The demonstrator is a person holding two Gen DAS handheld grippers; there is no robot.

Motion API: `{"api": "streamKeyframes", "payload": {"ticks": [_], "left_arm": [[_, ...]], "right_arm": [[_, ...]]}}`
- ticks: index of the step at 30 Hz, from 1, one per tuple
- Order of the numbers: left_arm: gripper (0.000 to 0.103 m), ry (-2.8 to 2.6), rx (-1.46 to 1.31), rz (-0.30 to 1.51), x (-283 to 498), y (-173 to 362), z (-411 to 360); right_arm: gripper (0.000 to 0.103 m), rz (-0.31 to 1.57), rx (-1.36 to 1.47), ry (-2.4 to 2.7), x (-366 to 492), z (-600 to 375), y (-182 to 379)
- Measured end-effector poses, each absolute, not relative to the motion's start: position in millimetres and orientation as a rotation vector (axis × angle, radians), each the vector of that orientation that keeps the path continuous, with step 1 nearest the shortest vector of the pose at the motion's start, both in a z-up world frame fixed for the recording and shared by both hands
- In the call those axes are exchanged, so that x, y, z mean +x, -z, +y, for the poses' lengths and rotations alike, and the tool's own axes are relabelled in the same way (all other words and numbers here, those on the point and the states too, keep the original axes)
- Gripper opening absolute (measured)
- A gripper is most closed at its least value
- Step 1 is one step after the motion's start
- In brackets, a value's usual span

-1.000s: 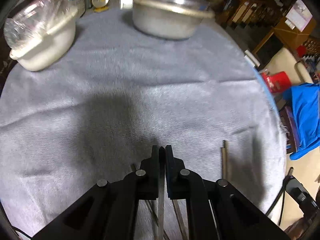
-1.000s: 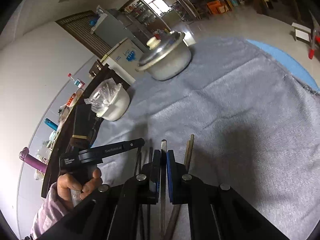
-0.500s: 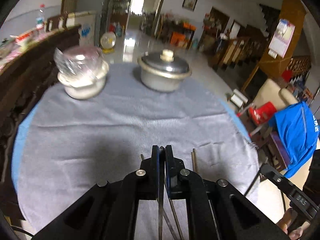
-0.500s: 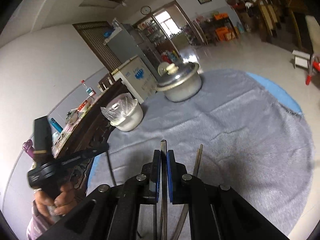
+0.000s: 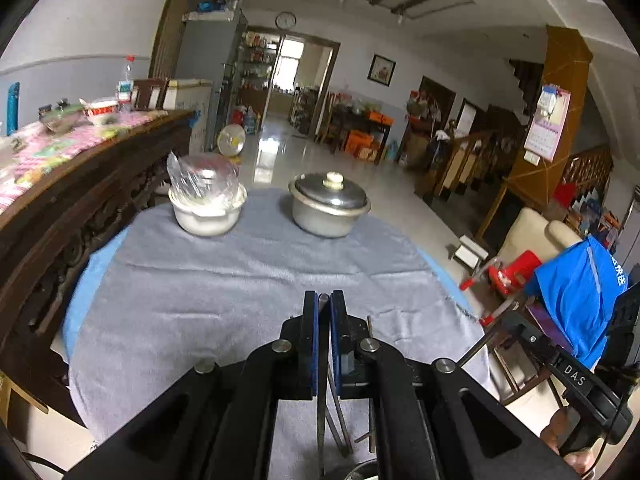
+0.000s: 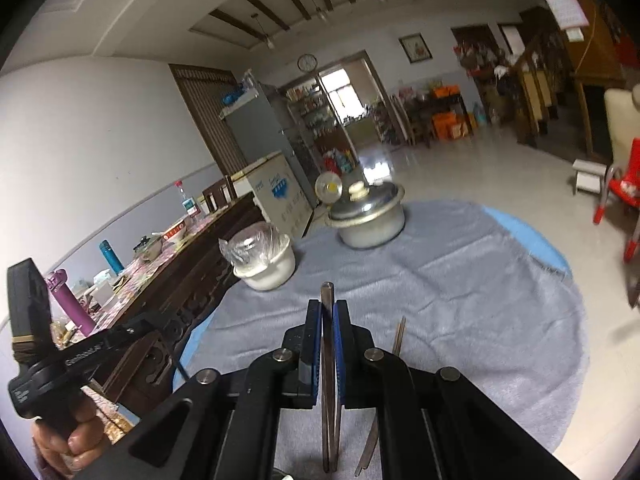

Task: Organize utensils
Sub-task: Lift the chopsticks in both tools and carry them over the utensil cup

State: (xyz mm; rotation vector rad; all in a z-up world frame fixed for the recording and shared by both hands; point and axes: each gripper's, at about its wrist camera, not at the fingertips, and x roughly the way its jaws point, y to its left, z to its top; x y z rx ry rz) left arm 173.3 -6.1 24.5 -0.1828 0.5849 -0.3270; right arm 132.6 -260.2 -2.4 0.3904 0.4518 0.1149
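Observation:
My left gripper (image 5: 324, 300) is shut on a thin flat metal utensil (image 5: 321, 408) that runs back between its blue pads. It hangs above the near edge of the round table's grey cloth (image 5: 240, 288). My right gripper (image 6: 327, 308) is shut on a second metal utensil (image 6: 327, 292), whose squared tip pokes out past the fingertips. Several more thin sticks (image 5: 370, 360) show under the left jaws, and one brown stick (image 6: 399, 334) lies beside the right ones. A hand holds the left gripper (image 6: 80, 356) at the far left of the right wrist view.
A lidded metal pot (image 5: 328, 208) and a white pot covered with a plastic bag (image 5: 206, 204) stand at the table's far side. A dark wooden sideboard (image 5: 80, 200) runs along the left. A red chair (image 5: 516, 272) and blue cloth (image 5: 576, 292) are to the right.
Both grippers have risen and tipped upward, so the table looks farther off and the room fills the views. Each stays shut on its metal utensil.

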Motion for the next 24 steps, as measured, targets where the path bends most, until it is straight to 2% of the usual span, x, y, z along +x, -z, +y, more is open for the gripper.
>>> {"api": "streamKeyframes", "payload": {"ticks": [15,24], "left_arm": [[0.006,0.302,-0.229,0.369,117.1,-85.4,18.1],[0.006,0.332,-0.255,0.282,84.2,-108.6,22.2]], "right_arm": [[0.007,0.206,0.334,-0.087,78.1,-234.1,-54.5],[0.007,0.127,0.354,-0.142,51.5,-227.8,-78.3]]}}
